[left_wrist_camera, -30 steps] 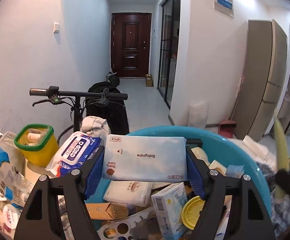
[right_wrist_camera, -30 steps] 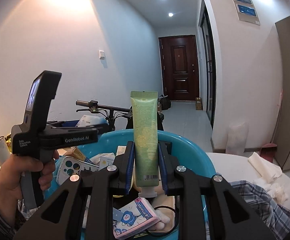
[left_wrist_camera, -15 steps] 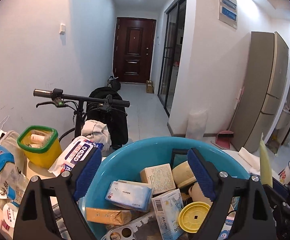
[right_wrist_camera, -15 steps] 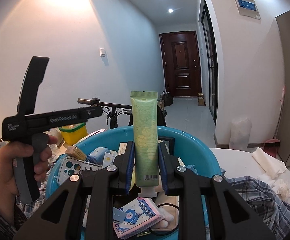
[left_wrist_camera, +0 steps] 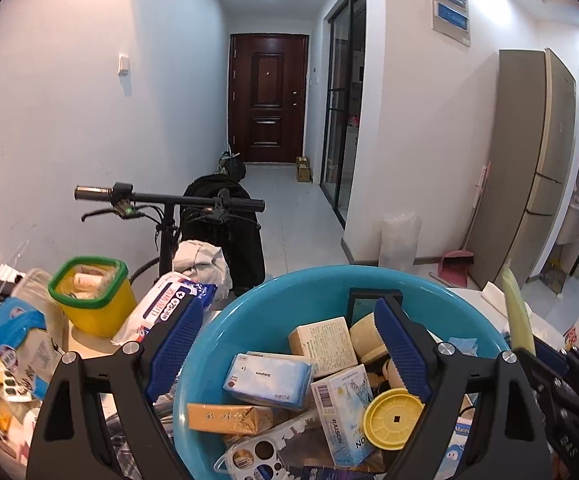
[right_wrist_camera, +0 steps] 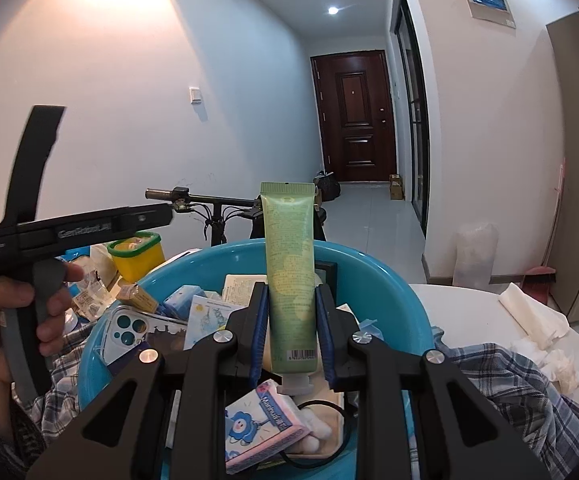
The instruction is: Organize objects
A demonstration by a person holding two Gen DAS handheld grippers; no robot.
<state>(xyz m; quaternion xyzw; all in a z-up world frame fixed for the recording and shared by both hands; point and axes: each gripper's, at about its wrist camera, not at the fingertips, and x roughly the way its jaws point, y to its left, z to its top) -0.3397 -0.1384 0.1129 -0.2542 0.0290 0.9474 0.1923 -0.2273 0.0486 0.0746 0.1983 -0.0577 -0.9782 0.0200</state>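
Dropped tissue pack (left_wrist_camera: 268, 378) inside basin (left_wrist_camera: 225, 328)

White table (right_wrist_camera: 461, 312) carries blue basin (left_wrist_camera: 257, 312), plaid cloth (right_wrist_camera: 509, 380), yellow tub (left_wrist_camera: 93, 308)

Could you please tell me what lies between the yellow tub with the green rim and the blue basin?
In the left wrist view, a pack of wet wipes lies between the yellow tub and the blue basin.

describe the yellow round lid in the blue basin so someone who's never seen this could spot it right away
Find the big blue basin heaped with boxes and packets. At its near right side, against the RAISON box, lies the yellow round lid. It is the only flat yellow disc there, with ribs radiating from a small square hole at its centre.
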